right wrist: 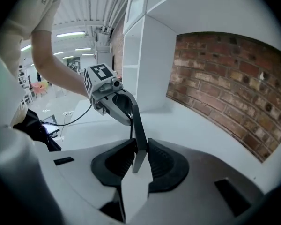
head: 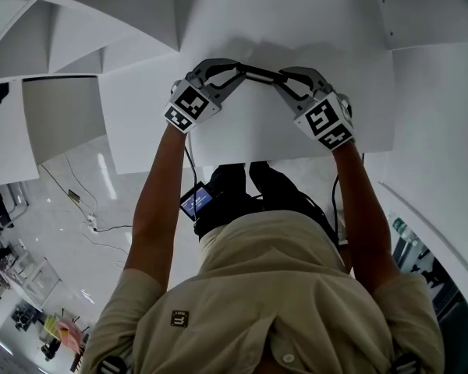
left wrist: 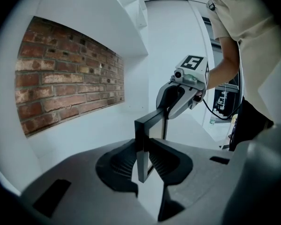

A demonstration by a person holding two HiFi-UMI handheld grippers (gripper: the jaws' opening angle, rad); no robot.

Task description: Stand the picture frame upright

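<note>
The frame (head: 259, 72) is held between both claws over the tabletop (head: 242, 135), toward its far edge. The left claw (left wrist: 143, 156) is clamped on one end and the right claw (right wrist: 139, 156) on the other. From here, I'd say hold both grips even, set the bottom edge down squarely, and let go only once it stands without leaning.

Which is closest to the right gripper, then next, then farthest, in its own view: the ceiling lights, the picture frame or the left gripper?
1. The picture frame: between its jaws.
2. The left gripper: at the frame's far end.
3. The ceiling lights: far back, top left.
</note>
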